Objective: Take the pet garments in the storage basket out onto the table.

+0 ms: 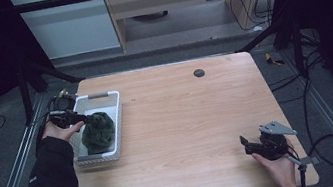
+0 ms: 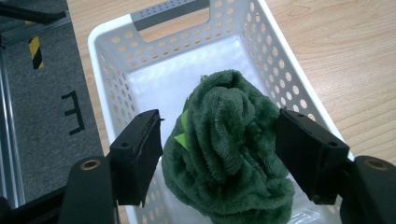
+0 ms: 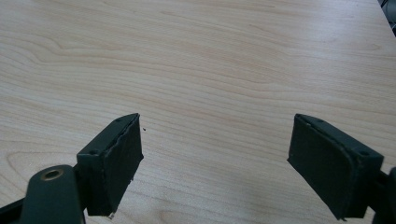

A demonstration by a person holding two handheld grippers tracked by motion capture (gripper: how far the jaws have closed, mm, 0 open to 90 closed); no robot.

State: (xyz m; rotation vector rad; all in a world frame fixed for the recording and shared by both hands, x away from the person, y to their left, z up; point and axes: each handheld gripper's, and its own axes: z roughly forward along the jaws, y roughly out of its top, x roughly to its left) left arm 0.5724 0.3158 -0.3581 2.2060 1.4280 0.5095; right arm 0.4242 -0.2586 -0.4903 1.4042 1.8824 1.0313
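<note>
1. The wooden table (image 1: 185, 126) spans the high view. Its middle is bare, with a small dark disc (image 1: 198, 72) near the far edge at about 12 o'clock.
2. A white perforated basket (image 1: 118, 126) sits near the table's left edge, at about 9 o'clock, its grey handle at the far end.
3. A crumpled dark green towel (image 2: 229, 154) lies inside the basket, heaped toward the near end, with a small bright green tag showing on its left side.
4. My left gripper (image 2: 219, 149) reaches into the basket from 9 o'clock. Its jaws stand apart on either side of the towel. The right pad looks to be touching the pile, while the left pad is still clear of it, so nothing is clamped yet.
5. My right gripper (image 3: 215, 158) rests at about 4 o'clock near the table's near right corner, jaws wide apart over bare wood, holding nothing.
6. I judge this to be the grasping step. Next I need to squeeze the left jaws onto a thick fold of towel, then lift straight up so it clears the basket walls.
</note>
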